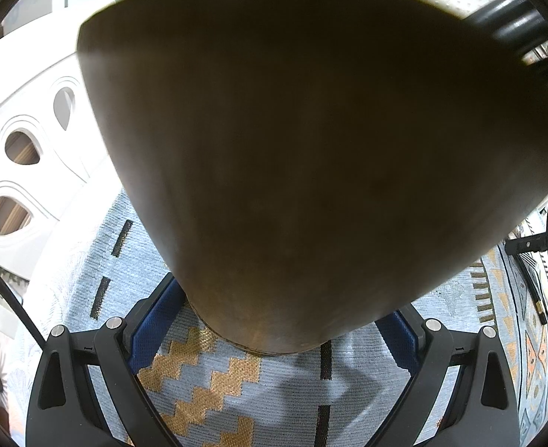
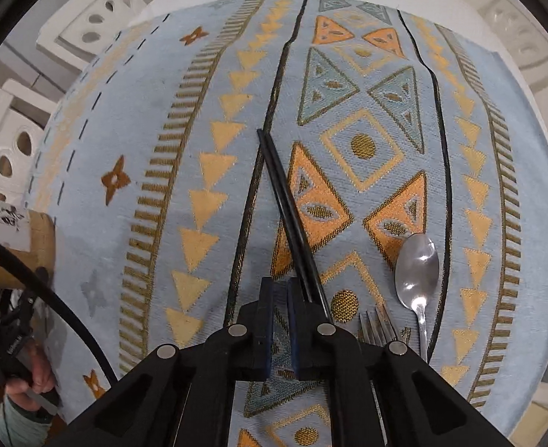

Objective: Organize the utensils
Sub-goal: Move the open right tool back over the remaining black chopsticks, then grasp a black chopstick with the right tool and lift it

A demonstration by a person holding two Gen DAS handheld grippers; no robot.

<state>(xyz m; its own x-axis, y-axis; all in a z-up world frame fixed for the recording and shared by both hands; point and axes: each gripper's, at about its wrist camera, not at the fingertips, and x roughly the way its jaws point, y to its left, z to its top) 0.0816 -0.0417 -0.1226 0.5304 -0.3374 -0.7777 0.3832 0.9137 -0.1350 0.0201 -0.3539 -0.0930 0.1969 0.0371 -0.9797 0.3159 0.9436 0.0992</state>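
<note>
A big tan, cone-shaped container (image 1: 274, 149) fills the left wrist view. My left gripper (image 1: 275, 318) is shut on its narrow lower end, a blue pad on each side. In the right wrist view a pair of black chopsticks (image 2: 285, 208) lies on the patterned cloth and runs down past the outer side of the right finger. My right gripper (image 2: 283, 316) points steeply down at the cloth and is shut. Only cloth shows in the thin slit between its blue pads. A silver spoon (image 2: 417, 268) and a fork (image 2: 378, 322) lie to the right, the fork partly hidden by the gripper.
A light blue tablecloth (image 2: 206, 111) with orange and gold triangles covers the round table. White chairs with oval cut-outs (image 2: 98, 18) (image 1: 20, 149) stand around it. At the left edge are a tan object with a label (image 2: 31, 238), a black cable and a person's hand (image 2: 31, 376).
</note>
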